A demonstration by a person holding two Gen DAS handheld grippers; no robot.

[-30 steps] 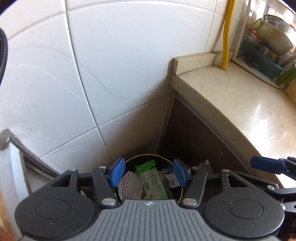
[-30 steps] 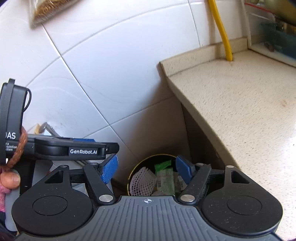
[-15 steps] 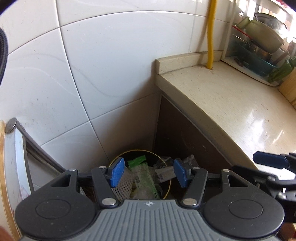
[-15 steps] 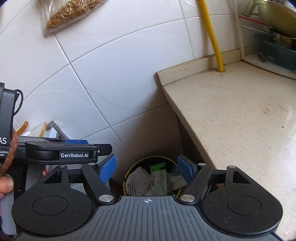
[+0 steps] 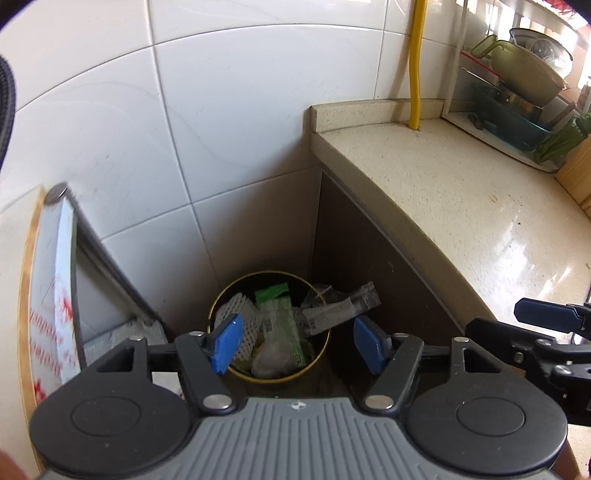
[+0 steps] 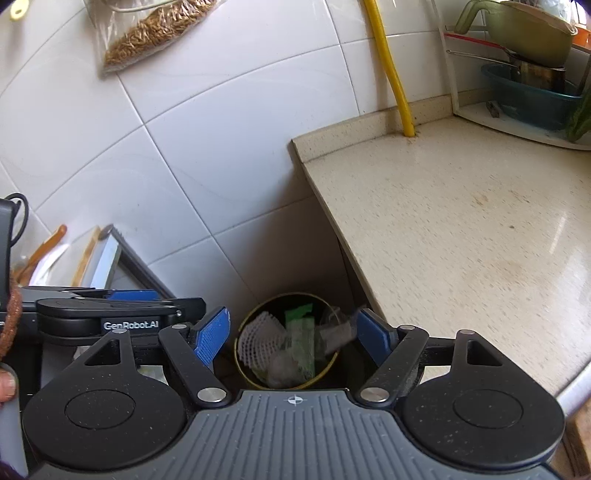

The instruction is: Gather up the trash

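Left gripper (image 5: 297, 343) is spread wide w/ nothing between its blue pads, hanging above the trash can (image 5: 221, 306). Right gripper (image 6: 291, 338) is likewise spread and empty, just beside the left one and over the same can (image 6: 242, 334). The round, gold-rimmed can sits on the floor in the corner btwn the white tiled wall (image 5: 221, 110) and the dark cabinet side; it's filled w/ white foam fruit net (image 5: 231, 315), green wrappers (image 5: 284, 325) and clear plastic packaging (image 5: 343, 308) poking over the right rim. Right of it runs the speckled countertop (image 5: 461, 192); at its far edge a yellow hose (image 5: 416, 62) goes up the wall, dish rack w/ green basin (image 6: 517, 29) far right. A bag of grain (image 6: 151, 29) hangs on the wall upper left.
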